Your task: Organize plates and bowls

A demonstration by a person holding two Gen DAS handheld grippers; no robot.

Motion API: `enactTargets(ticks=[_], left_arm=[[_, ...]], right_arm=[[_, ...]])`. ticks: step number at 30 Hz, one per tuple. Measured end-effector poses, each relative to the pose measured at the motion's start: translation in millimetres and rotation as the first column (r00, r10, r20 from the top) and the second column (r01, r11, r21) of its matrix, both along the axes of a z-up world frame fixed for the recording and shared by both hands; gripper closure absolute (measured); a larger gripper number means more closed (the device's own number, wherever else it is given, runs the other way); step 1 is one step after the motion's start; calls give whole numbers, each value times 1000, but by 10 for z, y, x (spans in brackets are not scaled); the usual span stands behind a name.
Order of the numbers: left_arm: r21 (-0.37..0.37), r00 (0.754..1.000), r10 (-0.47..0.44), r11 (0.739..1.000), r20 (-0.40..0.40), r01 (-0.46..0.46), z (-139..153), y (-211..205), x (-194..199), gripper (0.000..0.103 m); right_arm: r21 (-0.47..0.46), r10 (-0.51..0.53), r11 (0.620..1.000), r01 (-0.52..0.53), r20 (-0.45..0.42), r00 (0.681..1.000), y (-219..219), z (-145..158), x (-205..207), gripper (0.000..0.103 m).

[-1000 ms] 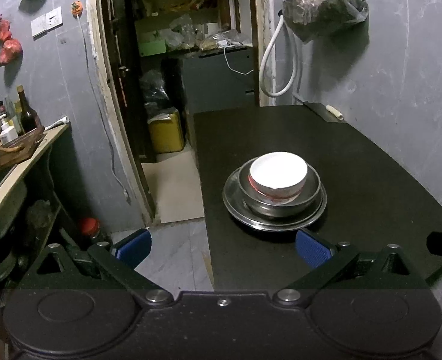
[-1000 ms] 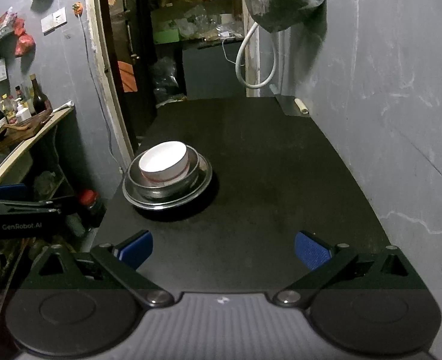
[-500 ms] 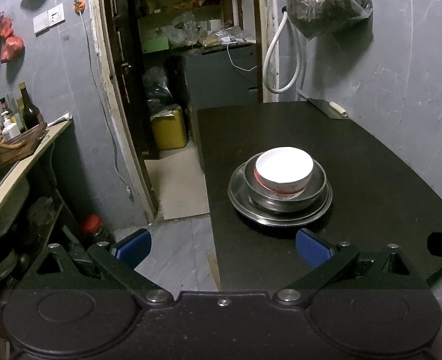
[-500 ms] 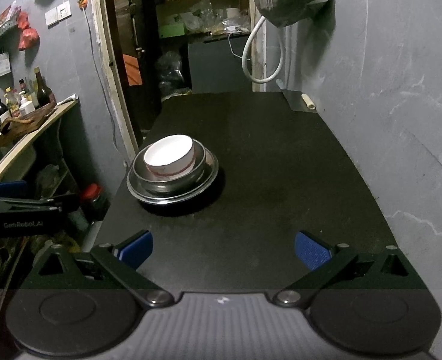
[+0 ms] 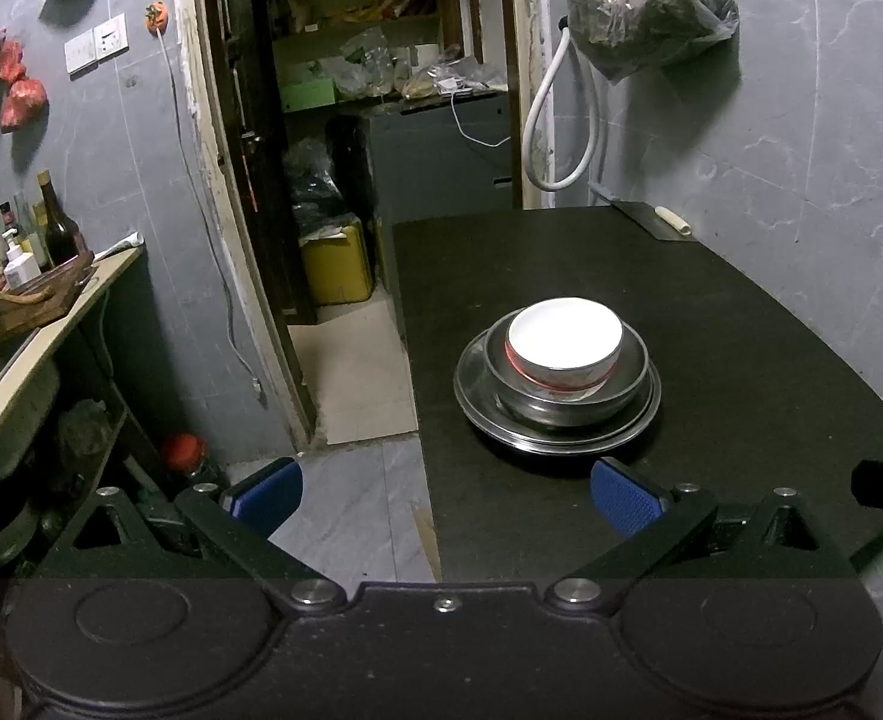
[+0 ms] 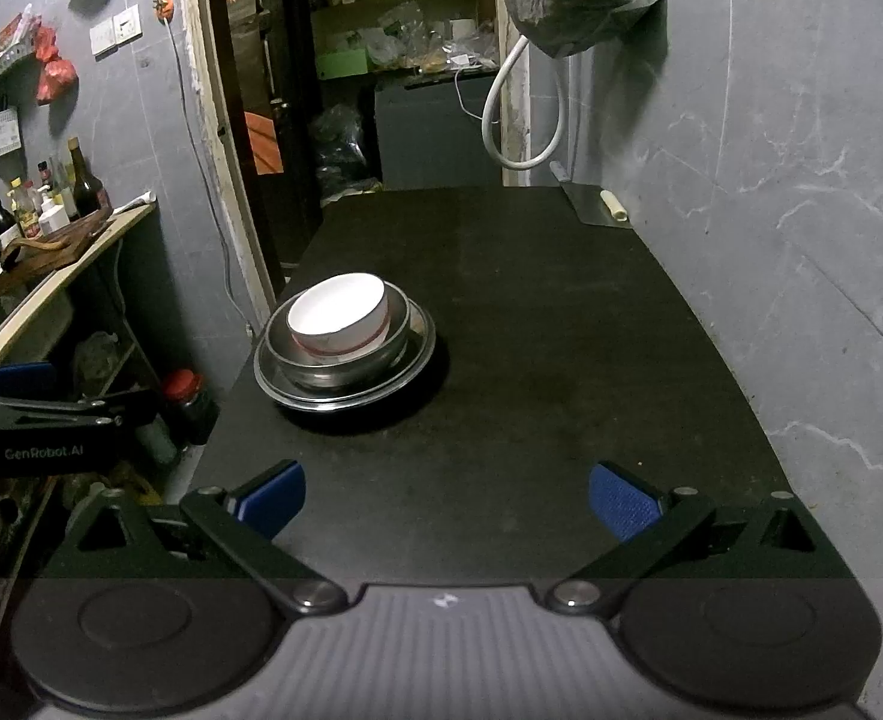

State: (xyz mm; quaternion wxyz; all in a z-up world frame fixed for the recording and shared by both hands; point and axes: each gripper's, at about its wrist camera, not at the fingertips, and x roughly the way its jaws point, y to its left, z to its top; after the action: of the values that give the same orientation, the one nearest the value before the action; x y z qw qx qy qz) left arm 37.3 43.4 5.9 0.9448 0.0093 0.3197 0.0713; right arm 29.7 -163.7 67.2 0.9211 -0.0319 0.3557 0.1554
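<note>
Broadly: black table against the grey wall. Near its left edge, steel plate under steel bowl under white bowl — nested. Left gripper spread wide, empty, short of the stack; right gripper likewise — wide, empty, well back.

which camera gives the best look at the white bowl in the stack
The left wrist view: the white bowl sits nearer and larger, red band visible. The right wrist view shows it smaller, off to the left.
</note>
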Motion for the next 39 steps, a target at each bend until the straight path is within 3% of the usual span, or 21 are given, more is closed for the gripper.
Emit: enactTargets(ticks=[39], left_arm=[[-2,1000,9,1000,7,-9,2,19,-47,1]], right_arm=[[-2,1,1000,-1,9,1000,7,14,-45,0]])
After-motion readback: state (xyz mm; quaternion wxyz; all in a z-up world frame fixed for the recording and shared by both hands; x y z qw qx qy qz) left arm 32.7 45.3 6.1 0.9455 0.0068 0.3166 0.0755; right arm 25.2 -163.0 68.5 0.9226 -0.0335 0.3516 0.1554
